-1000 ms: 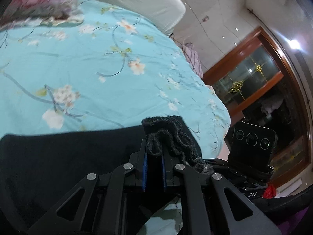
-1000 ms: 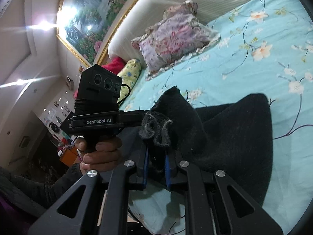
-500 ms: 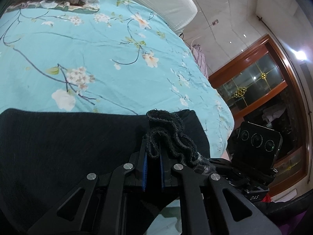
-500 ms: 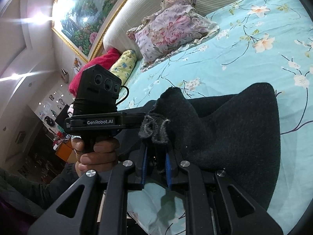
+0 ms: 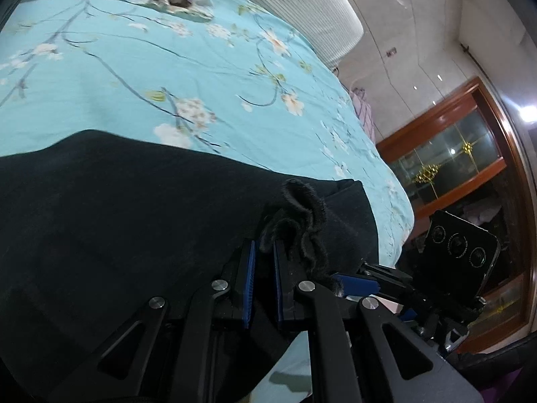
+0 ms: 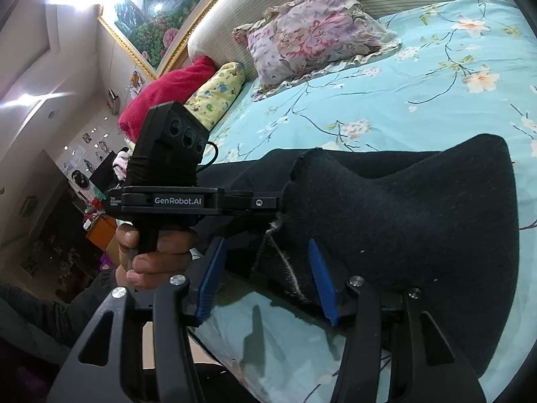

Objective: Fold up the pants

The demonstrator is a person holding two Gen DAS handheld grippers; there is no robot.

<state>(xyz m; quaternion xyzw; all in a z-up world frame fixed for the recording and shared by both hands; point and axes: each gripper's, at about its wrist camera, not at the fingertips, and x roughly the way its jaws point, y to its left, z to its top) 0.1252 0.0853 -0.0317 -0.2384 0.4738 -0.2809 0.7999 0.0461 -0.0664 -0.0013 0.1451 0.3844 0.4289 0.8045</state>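
Black pants (image 5: 134,221) lie folded on the turquoise flowered bedspread (image 5: 167,77) near the bed's edge. My left gripper (image 5: 263,252) is shut on a bunched edge of the pants. In the right wrist view the pants (image 6: 419,218) spread to the right. My right gripper (image 6: 265,258) is open, its blue pads (image 6: 319,268) wide apart on either side of the pants' hem, which rests loose between them. The left gripper's body (image 6: 188,198), held by a hand, shows in the right wrist view, its fingertips hidden in the cloth.
A flowered pillow (image 6: 315,30), a yellow pillow (image 6: 218,90) and a red blanket (image 6: 164,94) lie by the headboard. A wooden cabinet with glass doors (image 5: 470,154) stands beyond the bed's edge. The right gripper's body (image 5: 459,258) is at the lower right of the left wrist view.
My right gripper has opened and let go of the pants' hem. Both grippers have lowered toward the bed, and the pants now lie flatter. The left gripper stays shut on the cloth.
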